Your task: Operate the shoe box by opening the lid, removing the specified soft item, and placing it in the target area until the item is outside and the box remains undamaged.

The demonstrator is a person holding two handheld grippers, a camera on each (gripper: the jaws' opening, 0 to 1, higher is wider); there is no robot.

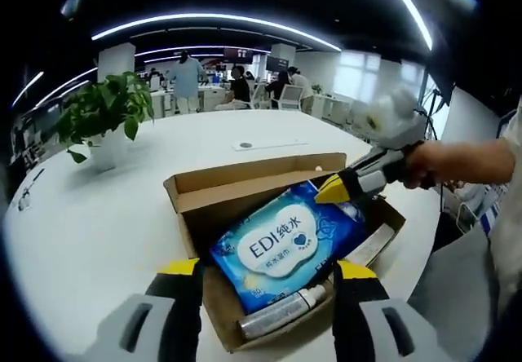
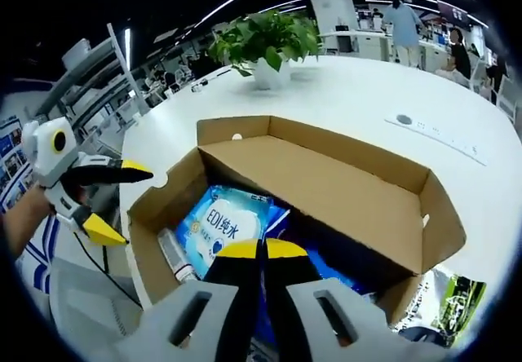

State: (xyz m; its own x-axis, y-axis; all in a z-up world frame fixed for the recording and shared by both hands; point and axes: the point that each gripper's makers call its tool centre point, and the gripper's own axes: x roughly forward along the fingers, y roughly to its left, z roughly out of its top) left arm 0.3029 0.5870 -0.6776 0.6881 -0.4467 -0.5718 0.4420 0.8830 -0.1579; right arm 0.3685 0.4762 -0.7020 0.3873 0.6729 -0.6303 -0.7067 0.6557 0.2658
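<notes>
The shoe box (image 1: 245,195) sits on the white table (image 1: 98,215), lid already folded back, with the blue wet-wipes pack (image 1: 285,244) lying inside beside a small bottle (image 1: 281,311). The right gripper (image 2: 262,248) has its jaws pressed together at the pack's far end — clenched, apparently pinching the wrapper, though the contact is hidden. The left gripper (image 1: 265,268) hovers at the box's near wall with jaws released wide. A potted plant (image 1: 106,113) stands toward the table's far edge. Risk: a thin pinch may slip, or lifting may drag the box wall and tear the cardboard.
</notes>
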